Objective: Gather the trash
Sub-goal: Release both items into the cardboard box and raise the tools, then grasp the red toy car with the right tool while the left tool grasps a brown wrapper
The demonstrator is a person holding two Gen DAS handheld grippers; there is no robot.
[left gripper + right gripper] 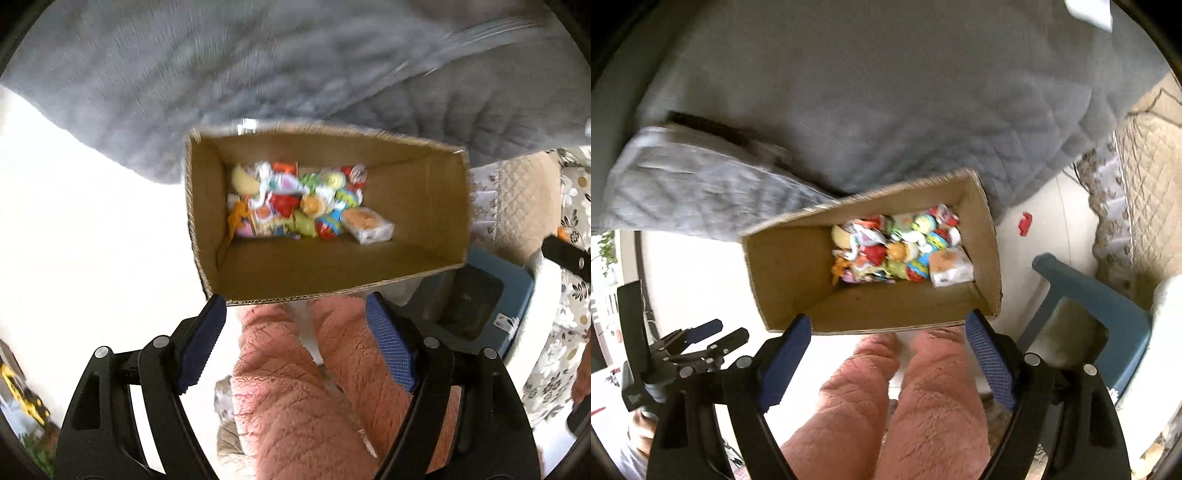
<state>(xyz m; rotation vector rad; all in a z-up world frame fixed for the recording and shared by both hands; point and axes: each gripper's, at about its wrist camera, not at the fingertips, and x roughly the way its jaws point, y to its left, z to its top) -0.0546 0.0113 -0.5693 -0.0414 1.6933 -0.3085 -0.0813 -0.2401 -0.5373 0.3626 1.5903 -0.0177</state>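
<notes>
The cardboard box (325, 280) is sitting on the pale floor (92, 221) against the grey quilted sofa (886, 110), just ahead of the person's pink-trousered legs (923, 406), and is already holding a pile of colourful wrappers (295, 201) and a wrapped bun packet (367, 224); one small red scrap (1024, 222) is lying on the floor to its right, so collecting appears largely done. Both the left claw (295, 332) and the right claw (888, 354) are hovering above the box's near rim with jaws spread wide, gripping and touching nothing.
</notes>
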